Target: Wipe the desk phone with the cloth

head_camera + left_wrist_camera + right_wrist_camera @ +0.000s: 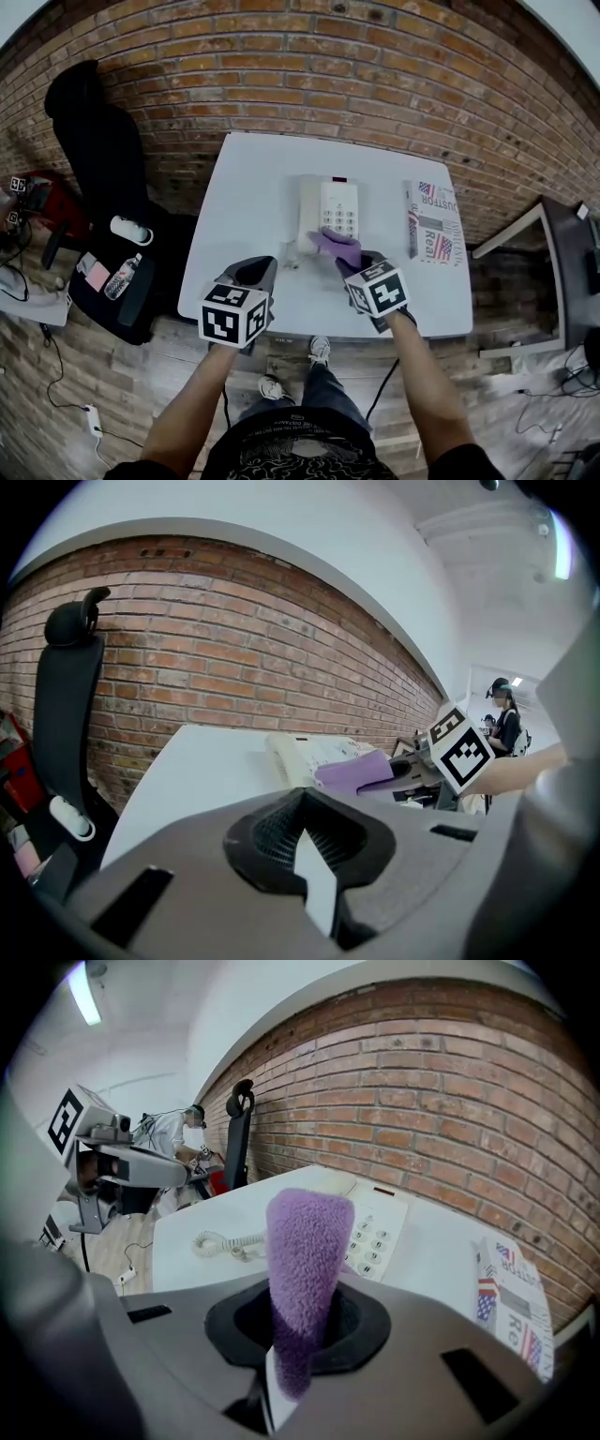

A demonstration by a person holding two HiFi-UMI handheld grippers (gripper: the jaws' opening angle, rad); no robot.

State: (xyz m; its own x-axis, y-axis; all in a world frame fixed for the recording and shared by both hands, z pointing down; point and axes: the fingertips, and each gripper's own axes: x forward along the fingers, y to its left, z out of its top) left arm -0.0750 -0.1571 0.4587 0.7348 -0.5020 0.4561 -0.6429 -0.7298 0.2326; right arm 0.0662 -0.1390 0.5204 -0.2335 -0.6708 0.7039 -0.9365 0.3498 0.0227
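Note:
A white desk phone (323,211) lies at the middle of the white table (253,178), its coiled cord (291,255) trailing toward the front. My right gripper (354,265) is shut on a purple cloth (337,246), which hangs over the phone's near edge below the keypad. In the right gripper view the cloth (305,1260) sticks up out of the jaws in front of the phone (375,1232). My left gripper (255,274) hovers over the table's front edge, left of the phone, shut with nothing in it; its view shows the phone (305,757) and cloth (356,772) ahead.
A folded newspaper (433,222) lies on the table right of the phone. A black office chair (94,141) stands left of the table, with bags and a bottle (122,277) on the floor by it. A brick wall runs behind. A dark desk (572,253) is at far right.

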